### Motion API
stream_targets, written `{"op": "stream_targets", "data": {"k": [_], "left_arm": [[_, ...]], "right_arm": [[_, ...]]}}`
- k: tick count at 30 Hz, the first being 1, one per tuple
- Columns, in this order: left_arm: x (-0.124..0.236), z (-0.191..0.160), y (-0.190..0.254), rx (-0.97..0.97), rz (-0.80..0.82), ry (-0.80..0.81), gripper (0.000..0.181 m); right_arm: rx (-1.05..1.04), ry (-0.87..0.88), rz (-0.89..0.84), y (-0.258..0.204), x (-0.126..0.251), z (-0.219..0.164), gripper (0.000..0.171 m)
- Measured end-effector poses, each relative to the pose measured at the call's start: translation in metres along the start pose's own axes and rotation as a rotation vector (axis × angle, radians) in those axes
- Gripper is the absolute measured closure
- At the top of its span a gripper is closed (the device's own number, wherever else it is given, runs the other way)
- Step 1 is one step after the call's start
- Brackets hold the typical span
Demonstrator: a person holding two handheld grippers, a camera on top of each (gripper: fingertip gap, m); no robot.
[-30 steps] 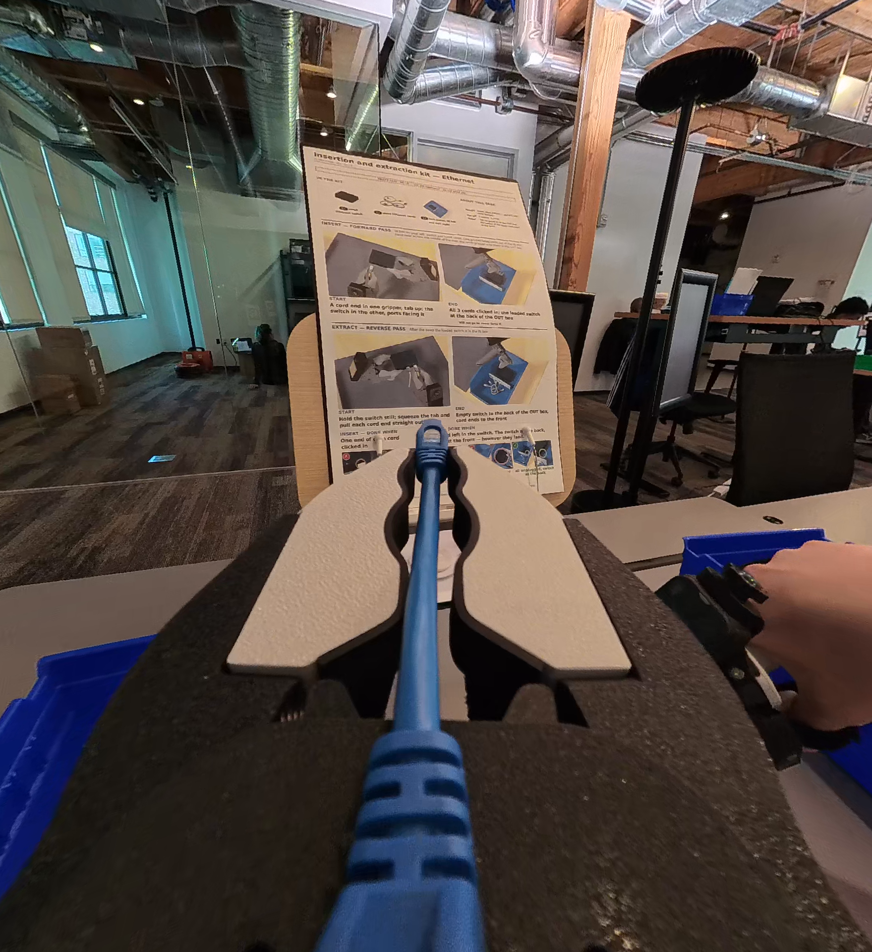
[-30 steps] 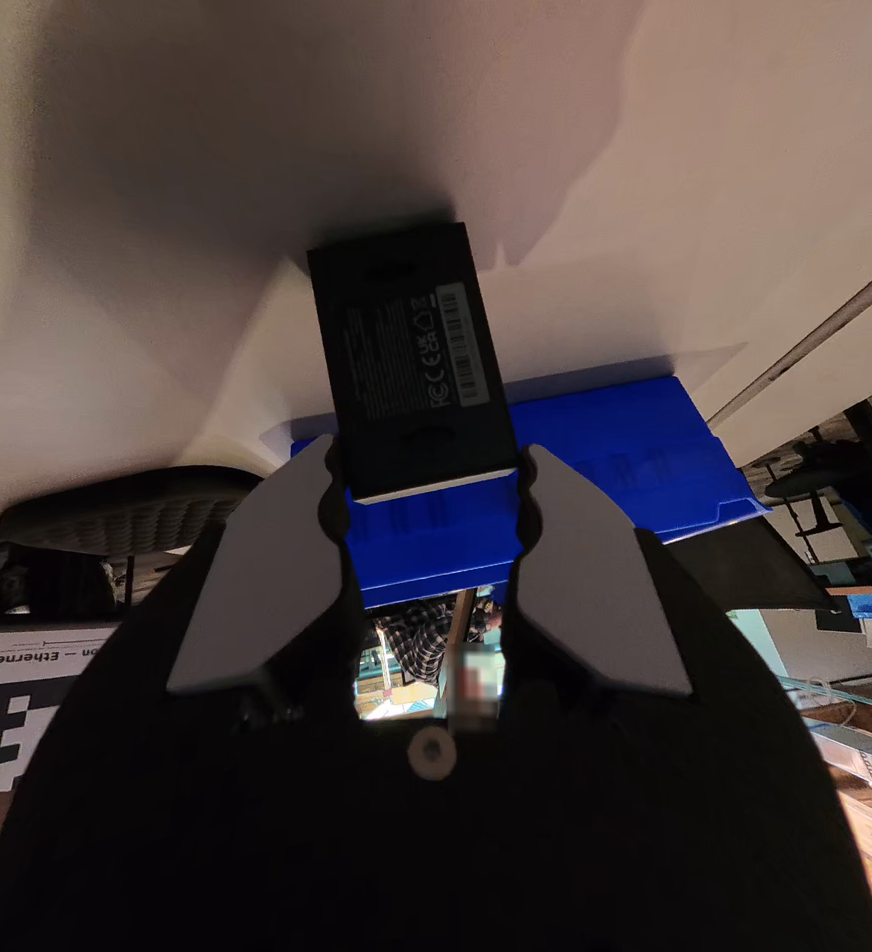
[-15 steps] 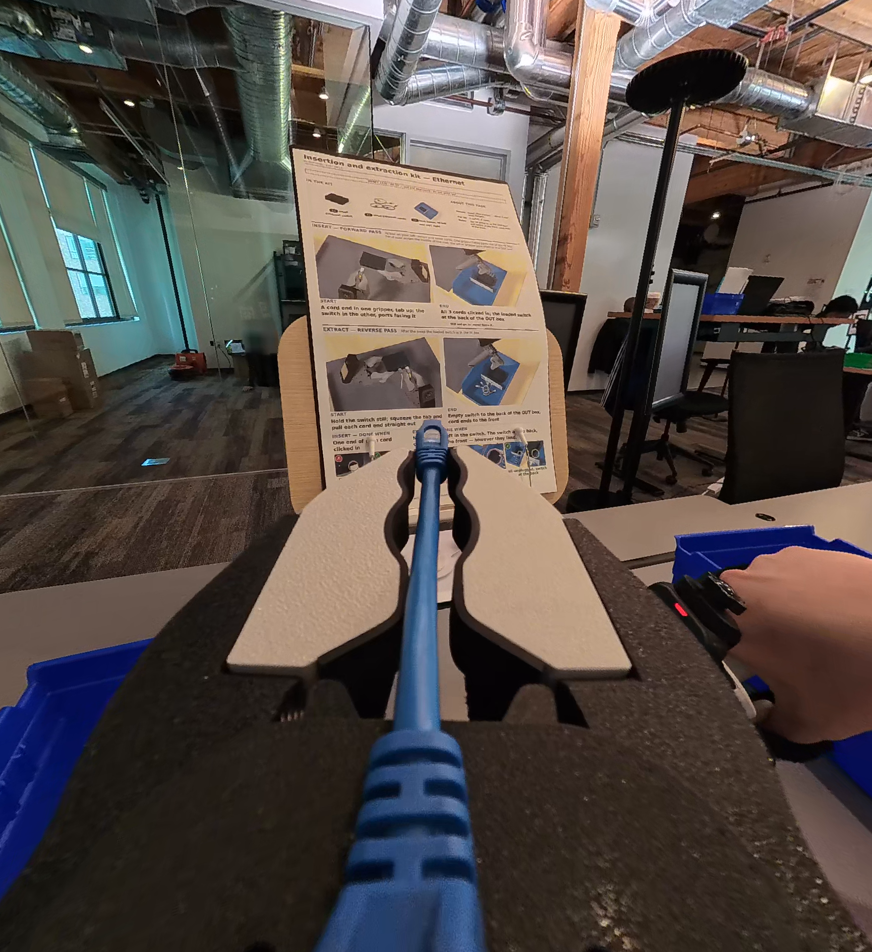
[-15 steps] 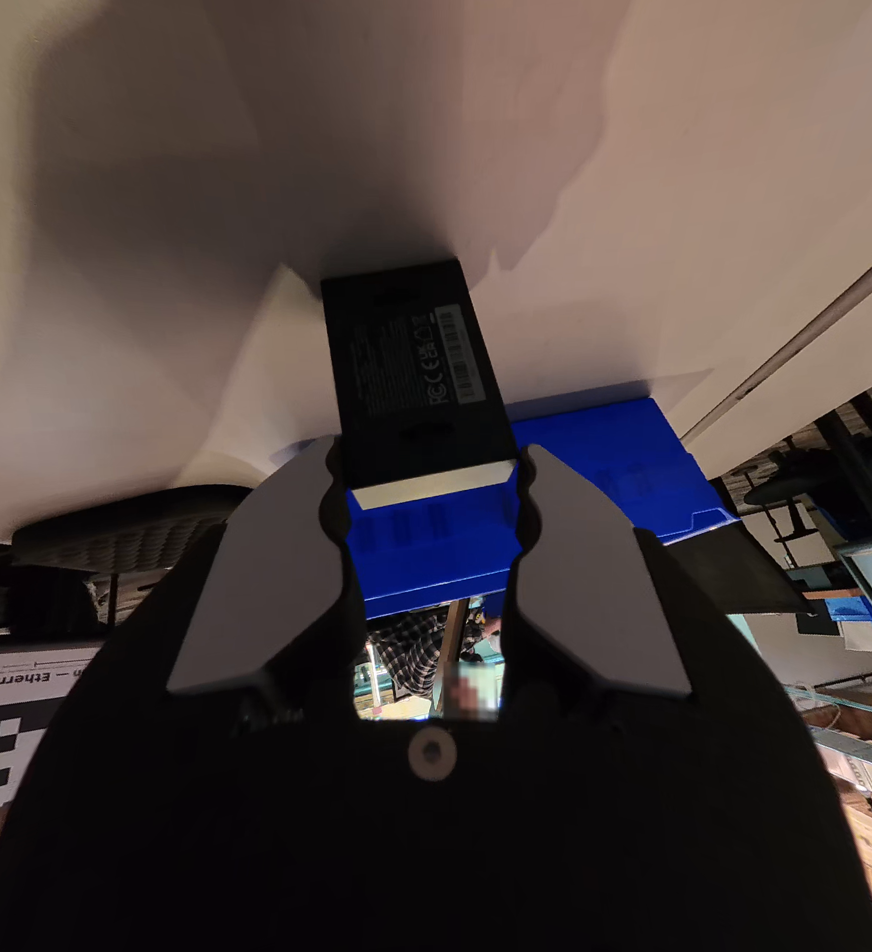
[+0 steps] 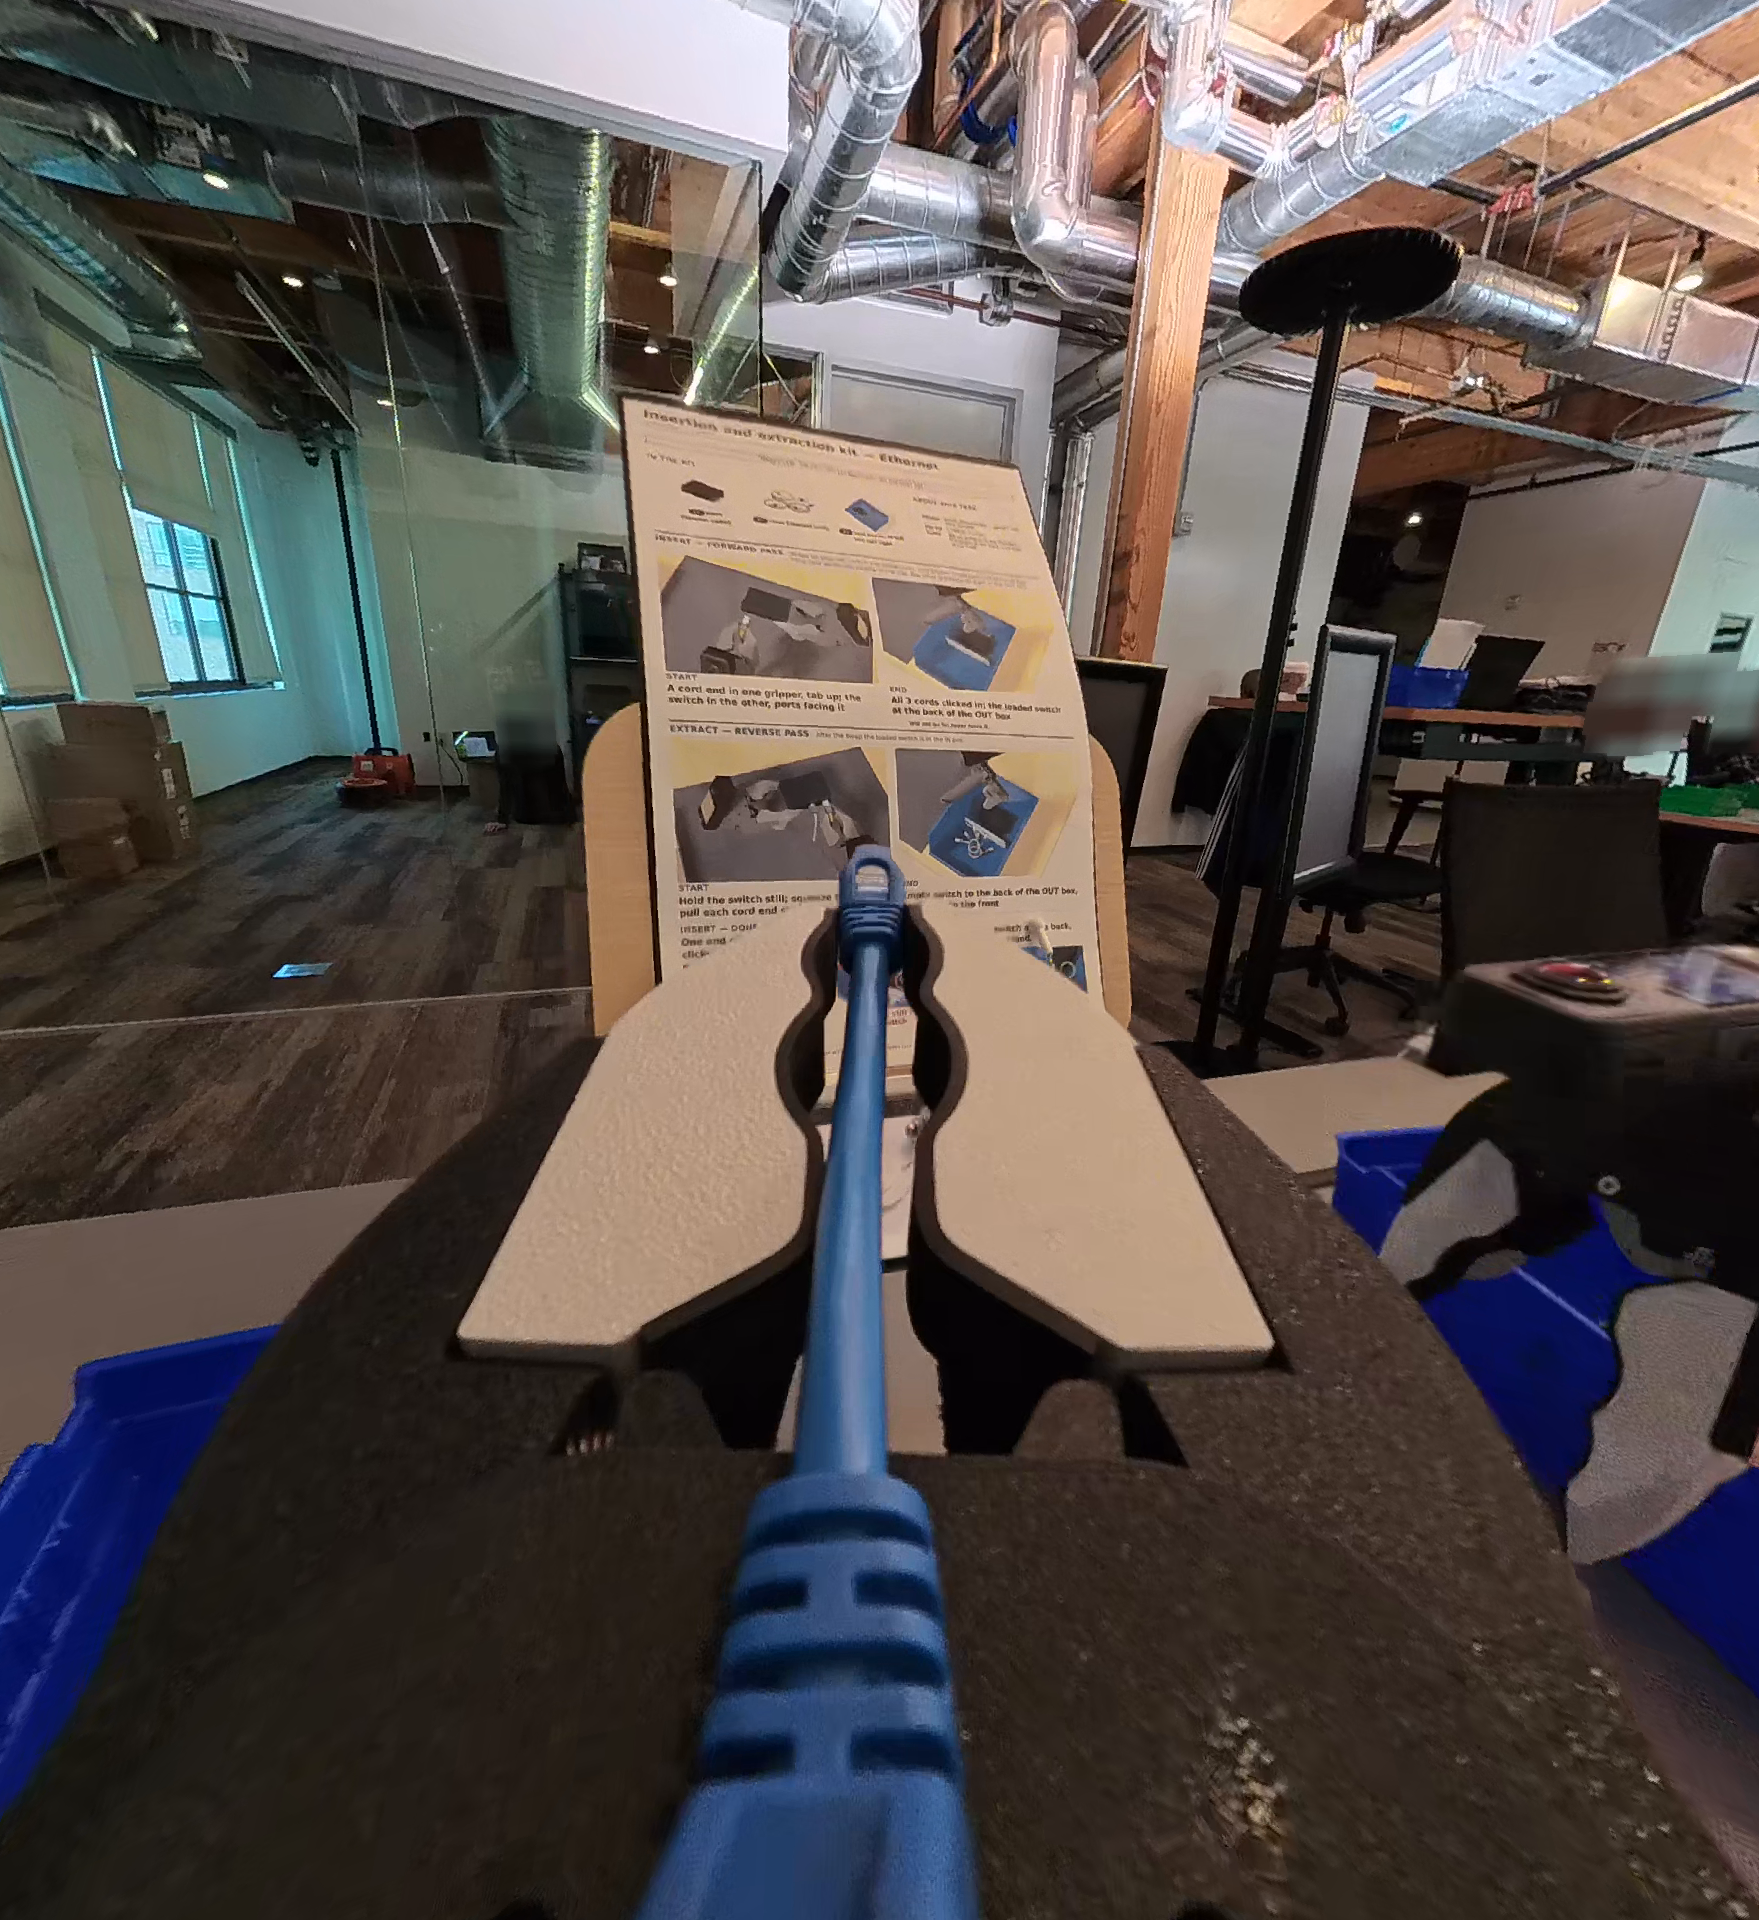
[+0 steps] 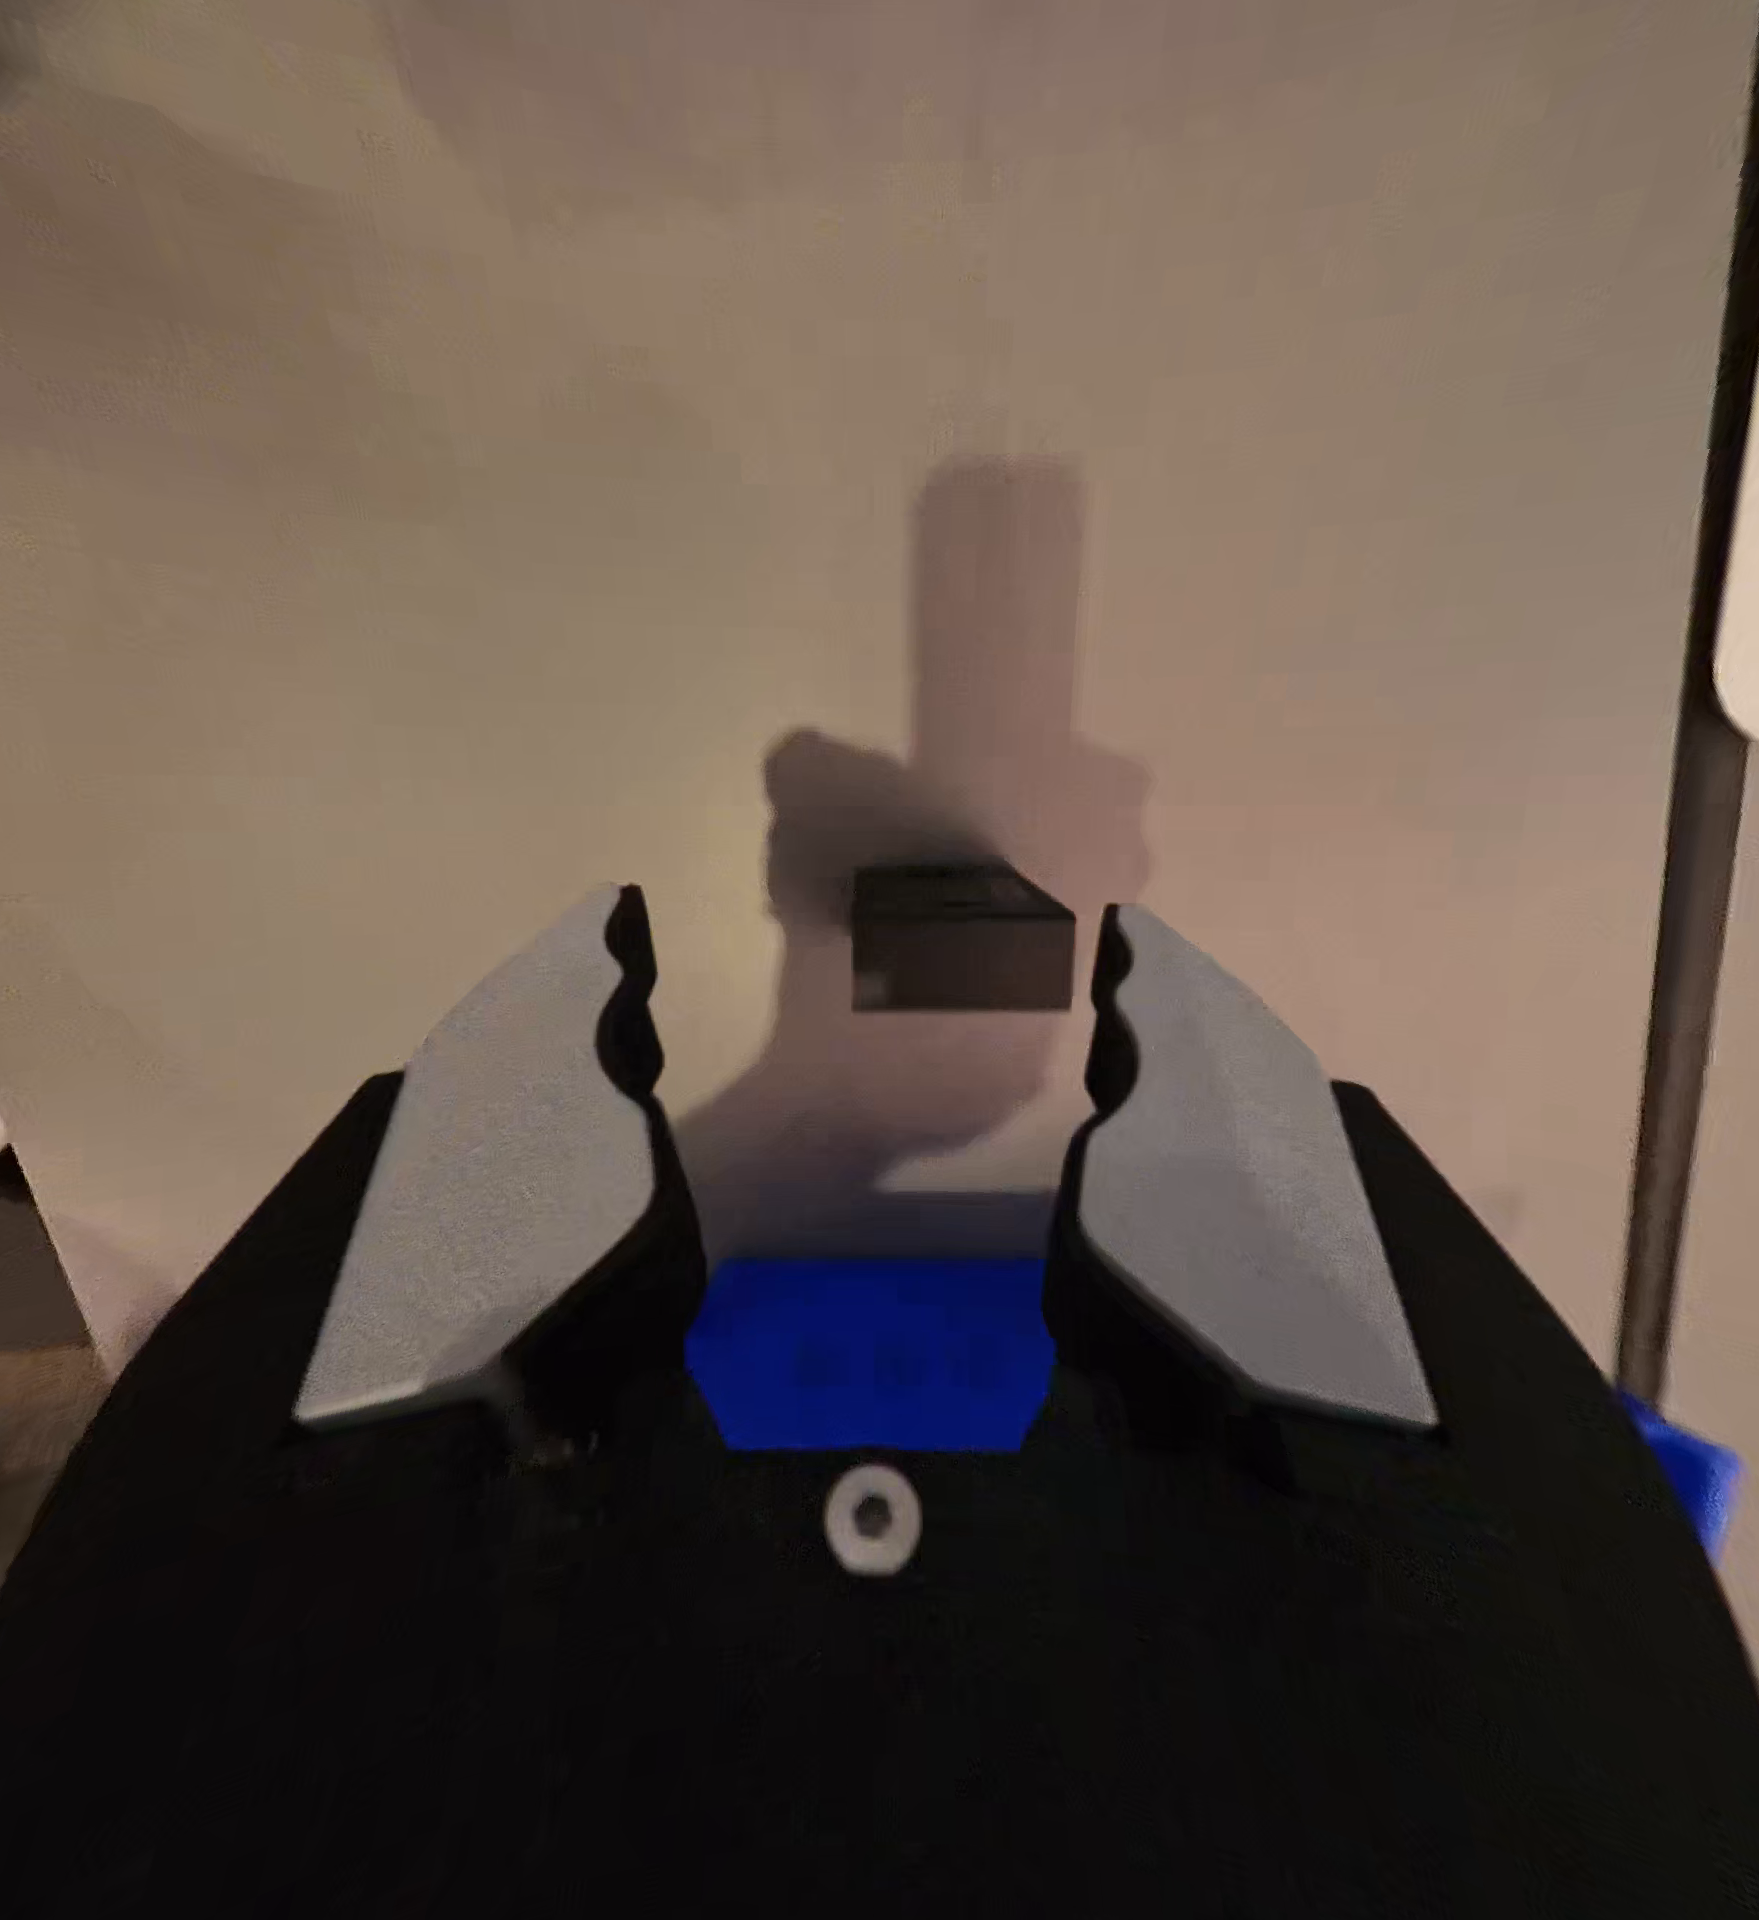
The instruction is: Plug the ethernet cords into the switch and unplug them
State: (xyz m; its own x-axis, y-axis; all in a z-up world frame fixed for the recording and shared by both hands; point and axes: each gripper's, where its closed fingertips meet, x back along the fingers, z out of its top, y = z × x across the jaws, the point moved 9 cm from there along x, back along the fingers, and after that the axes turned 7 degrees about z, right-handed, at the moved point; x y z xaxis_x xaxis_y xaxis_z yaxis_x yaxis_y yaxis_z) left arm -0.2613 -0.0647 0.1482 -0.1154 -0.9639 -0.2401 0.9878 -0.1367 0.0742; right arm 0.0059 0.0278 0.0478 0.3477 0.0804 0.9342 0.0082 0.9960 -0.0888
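My left gripper (image 5: pixel 875 930) is shut on a blue ethernet cord (image 5: pixel 849 1195). The cord runs back along the gap between the fingers, one plug (image 5: pixel 870 883) sticks out past the tips, and the other booted plug (image 5: pixel 833 1662) lies close to the camera. My right gripper (image 6: pixel 870 914) is open. The black switch (image 6: pixel 963 951) shows end-on just ahead between its fingertips, nearer the right finger and apart from both. The picture is blurred, so I cannot tell whether the switch rests on the table (image 6: pixel 439 520). The right gripper also shows at the right of the left wrist view (image 5: pixel 1581 1299).
A blue bin (image 5: pixel 13 1558) sits at the near left and another (image 5: pixel 1540 1351) at the right under the right gripper; it shows below the right fingers (image 6: pixel 870 1351). An instruction sheet on a wooden stand (image 5: pixel 854 675) stands ahead. A black pole (image 5: pixel 1301 623) rises behind. Left tips to right tips: about 30 centimeters.
My right gripper has opened and let go of the switch, and its view has swung over the table. It has come forward into the left wrist view. My left gripper still holds the cord.
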Motion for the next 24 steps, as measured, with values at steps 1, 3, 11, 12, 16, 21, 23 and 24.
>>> {"op": "stream_targets", "data": {"k": [1, 3, 11, 12, 16, 21, 23, 24], "left_arm": [[0.001, 0.001, 0.000, 0.007, -0.003, 0.005, 0.170], [0.001, 0.001, 0.000, 0.006, -0.004, 0.004, 0.170], [-0.001, 0.000, 0.005, -0.015, -0.012, -0.012, 0.170], [-0.001, 0.000, 0.005, -0.016, -0.014, -0.012, 0.170], [-0.002, -0.001, 0.006, -0.020, -0.018, -0.015, 0.170], [-0.001, 0.000, 0.006, -0.014, -0.021, -0.012, 0.170], [-0.002, -0.001, 0.006, -0.014, -0.022, -0.013, 0.170], [-0.002, -0.001, 0.006, -0.014, -0.022, -0.013, 0.170]], "right_arm": [[0.017, 0.054, 0.008, 0.001, 0.000, -0.007, 0.094], [0.047, 0.035, -0.069, 0.007, -0.006, -0.021, 0.093], [0.060, -0.119, -0.076, 0.016, -0.037, -0.032, 0.094], [0.065, -0.134, -0.074, 0.017, -0.040, -0.030, 0.094], [0.055, -0.156, -0.060, 0.020, -0.050, -0.026, 0.094], [0.046, -0.166, -0.050, 0.024, -0.058, -0.026, 0.098], [0.041, -0.174, -0.044, 0.024, -0.060, -0.026, 0.100], [0.040, -0.180, -0.043, 0.025, -0.061, -0.027, 0.100]]}}
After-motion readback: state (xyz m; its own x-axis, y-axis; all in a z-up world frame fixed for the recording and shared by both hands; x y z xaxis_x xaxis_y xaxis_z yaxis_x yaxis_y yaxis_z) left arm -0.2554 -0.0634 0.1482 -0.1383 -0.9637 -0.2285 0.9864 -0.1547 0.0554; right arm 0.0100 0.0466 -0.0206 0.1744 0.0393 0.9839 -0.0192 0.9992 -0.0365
